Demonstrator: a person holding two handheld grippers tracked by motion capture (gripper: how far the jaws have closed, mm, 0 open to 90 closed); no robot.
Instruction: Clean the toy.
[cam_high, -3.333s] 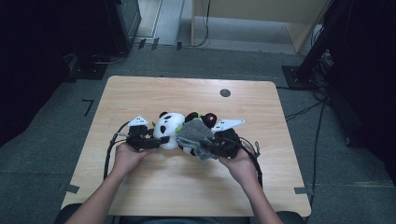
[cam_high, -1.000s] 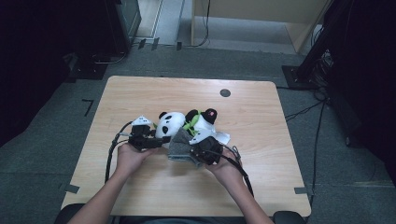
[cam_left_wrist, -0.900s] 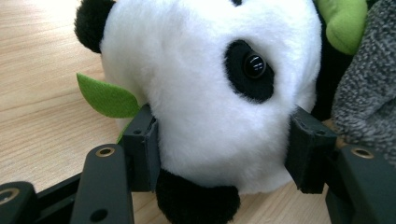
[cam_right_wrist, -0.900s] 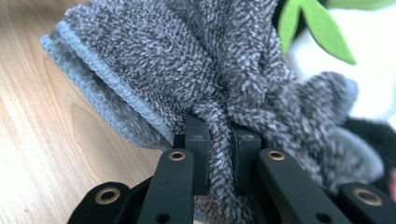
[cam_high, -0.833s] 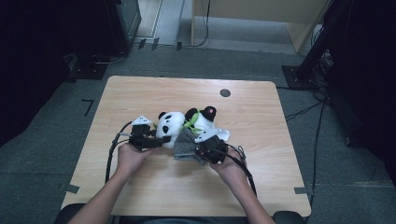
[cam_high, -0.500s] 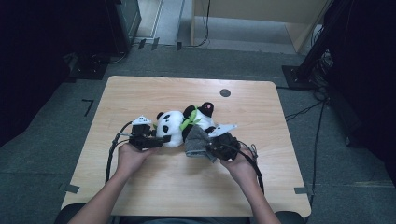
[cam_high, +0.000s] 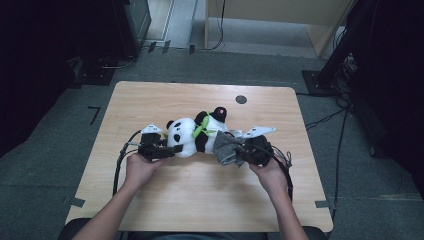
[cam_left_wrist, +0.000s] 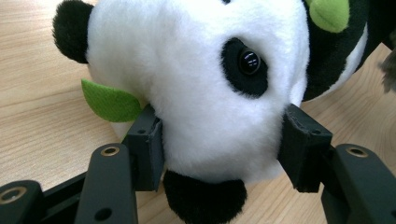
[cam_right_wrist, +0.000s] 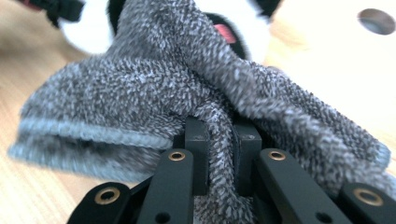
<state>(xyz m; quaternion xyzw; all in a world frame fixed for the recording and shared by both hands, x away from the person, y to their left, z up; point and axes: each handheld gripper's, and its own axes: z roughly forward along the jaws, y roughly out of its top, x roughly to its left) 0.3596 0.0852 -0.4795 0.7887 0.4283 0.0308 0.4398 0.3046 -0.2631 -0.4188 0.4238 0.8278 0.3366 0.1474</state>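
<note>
Between the jaws of the left gripper (cam_left_wrist: 219, 140): plush panda's head (cam_left_wrist: 201, 79), jaws spread wide & pressed against both sides of the white fur, so clamped on the head. Black ear (cam_left_wrist: 204, 196) sits low between the jaws in left gripper view; second black ear up top-left. One black eye patch w/ shiny eye faces the camera. Green felt leaf (cam_left_wrist: 109, 100) sticks out beside the left jaw, lying over the wood.

High view: left gripper (cam_high: 167, 149) at the panda's head end, person's left hand (cam_high: 141, 167) behind it, cable looping back toward table's near edge.

Right gripper (cam_right_wrist: 219, 144): jaws nearly together, pinching a fold of grey knit cloth (cam_right_wrist: 140, 93). Cloth bunches up over the jaws & spreads both ways; pale hem edge at lower left. Behind it, blurred, black-and-white plush w/ a small pink patch.

High view: right gripper (cam_high: 245, 150) at the panda's (cam_high: 192, 135) other end, grey cloth (cam_high: 226, 147) touching the plush body on that side. Right hand (cam_high: 270, 172) behind gripper, grey plate on top.

Panda lies on its side, roughly mid-table (cam_high: 150, 100), head toward person's left, green bit at neck, one black foot w/ pink sole pointing to the far side. Dark round hole (cam_high: 241, 99) in tabletop beyond it, well apart. Grey carpet floor around table, cables at right.
</note>
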